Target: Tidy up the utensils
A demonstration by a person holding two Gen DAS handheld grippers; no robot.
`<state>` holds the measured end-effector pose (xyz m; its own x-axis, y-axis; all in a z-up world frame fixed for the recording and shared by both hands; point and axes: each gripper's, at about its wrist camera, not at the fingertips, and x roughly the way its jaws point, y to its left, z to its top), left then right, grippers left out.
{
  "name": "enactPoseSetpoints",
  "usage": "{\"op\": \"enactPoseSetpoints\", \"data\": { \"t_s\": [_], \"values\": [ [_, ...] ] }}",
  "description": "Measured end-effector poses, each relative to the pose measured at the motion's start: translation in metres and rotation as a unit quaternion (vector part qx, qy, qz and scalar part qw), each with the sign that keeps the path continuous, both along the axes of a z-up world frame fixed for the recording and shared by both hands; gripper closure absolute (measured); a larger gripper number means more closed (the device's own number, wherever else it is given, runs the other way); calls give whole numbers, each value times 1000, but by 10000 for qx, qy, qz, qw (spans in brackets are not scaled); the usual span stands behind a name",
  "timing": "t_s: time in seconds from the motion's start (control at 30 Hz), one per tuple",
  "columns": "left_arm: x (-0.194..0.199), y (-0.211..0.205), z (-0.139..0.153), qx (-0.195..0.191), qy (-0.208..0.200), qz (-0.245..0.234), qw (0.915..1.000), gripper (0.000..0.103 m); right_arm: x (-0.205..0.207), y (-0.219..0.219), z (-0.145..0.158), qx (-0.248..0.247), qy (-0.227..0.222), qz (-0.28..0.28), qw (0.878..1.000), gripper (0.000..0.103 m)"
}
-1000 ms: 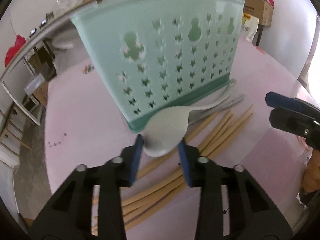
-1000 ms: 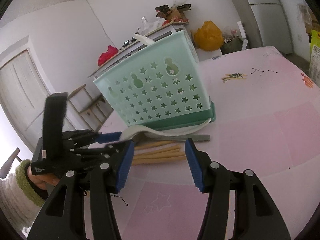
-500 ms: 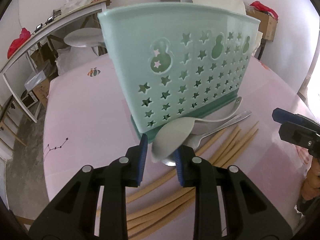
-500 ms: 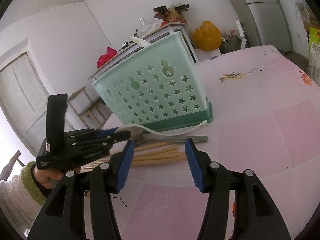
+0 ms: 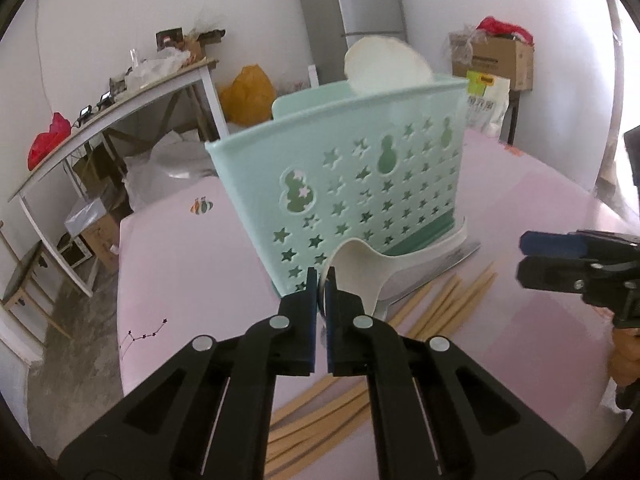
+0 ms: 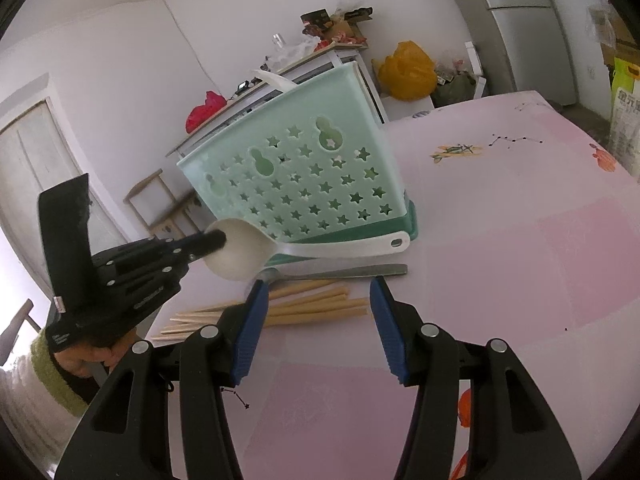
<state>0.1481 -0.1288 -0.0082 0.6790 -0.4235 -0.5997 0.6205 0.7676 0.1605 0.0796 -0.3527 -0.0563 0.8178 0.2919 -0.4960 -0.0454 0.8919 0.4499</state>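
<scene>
The pink table [image 6: 520, 248] carries a mint utensil basket [image 6: 304, 184] at its middle. At the basket's six o'clock lie a metal spoon [image 6: 340, 271] and, nearer, wooden chopsticks [image 6: 304, 308] bundled together.

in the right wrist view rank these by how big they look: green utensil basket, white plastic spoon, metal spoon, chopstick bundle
1. green utensil basket, clearly largest.
2. white plastic spoon, pinched at its bowl by the left gripper.
3. chopstick bundle and metal spoon: similar visible size, both partly hidden, so unranked.
</scene>
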Motion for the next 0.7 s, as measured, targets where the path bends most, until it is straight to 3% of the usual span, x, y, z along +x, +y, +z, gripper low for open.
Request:
{"op": "enactPoseSetpoints", "data": {
  "t_s": [0.3, 0.47, 0.6, 0.7],
  "values": [
    [-15, 45, 24, -998, 280, 345, 9940, 101, -10, 5, 23, -452, -128, 28, 9989, 51],
    [-34, 89, 34, -1433, 417, 767, 9858, 101, 11, 14, 23, -465, 222, 368, 9980, 52],
    [-47, 122, 35, -1622, 451, 1223, 9781, 101, 47, 40, 22, -683, 519, 791, 9932, 62],
    [-52, 147, 32, -1767, 464, 1629, 9696, 101, 76, 58, 8, -826, 925, 998, 9872, 75]
  ]
}}
